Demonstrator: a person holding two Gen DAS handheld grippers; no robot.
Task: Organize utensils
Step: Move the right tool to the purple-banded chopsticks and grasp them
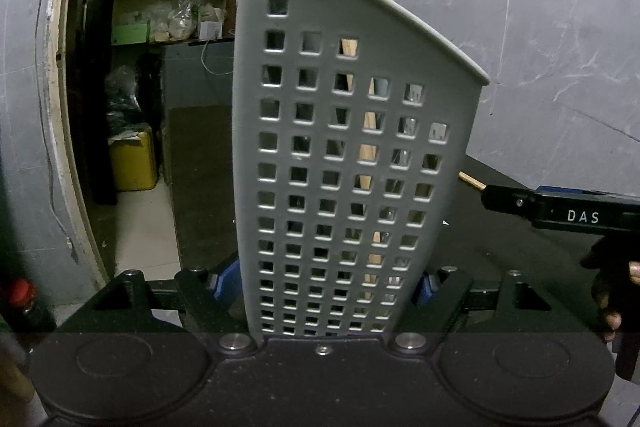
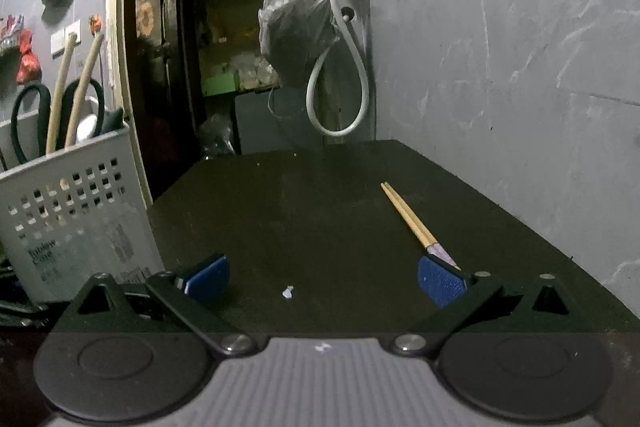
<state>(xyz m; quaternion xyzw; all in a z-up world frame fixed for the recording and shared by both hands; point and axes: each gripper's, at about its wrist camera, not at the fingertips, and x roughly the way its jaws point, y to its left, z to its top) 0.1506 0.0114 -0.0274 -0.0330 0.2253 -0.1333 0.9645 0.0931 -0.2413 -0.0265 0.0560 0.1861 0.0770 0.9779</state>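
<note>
We see the left gripper (image 1: 324, 285) pointing slightly down, its blue pads pinching the grey basket (image 1: 344, 155) by its lower sides; the basket stands upright on the dark counter (image 2: 320, 211), holding wooden handles and scissors. The right gripper (image 2: 324, 279) hovers low over the counter, jaws spread and empty. Chopsticks (image 2: 408, 217) lie just ahead of its right pad (image 2: 440, 281).

Caddy (image 1: 360, 155): matt grey plastic, punched with square holes. Chopsticks (image 2: 408, 217): bare light wood, lilac coated ends. Table (image 2: 320, 211): dark, matt, faintly dusty. Wall (image 2: 520, 47): smooth grey, marble-like veining. Pads (image 2: 440, 283): blue, finely textured, rubbery. Hose (image 2: 360, 75): smooth grey plastic.
</note>
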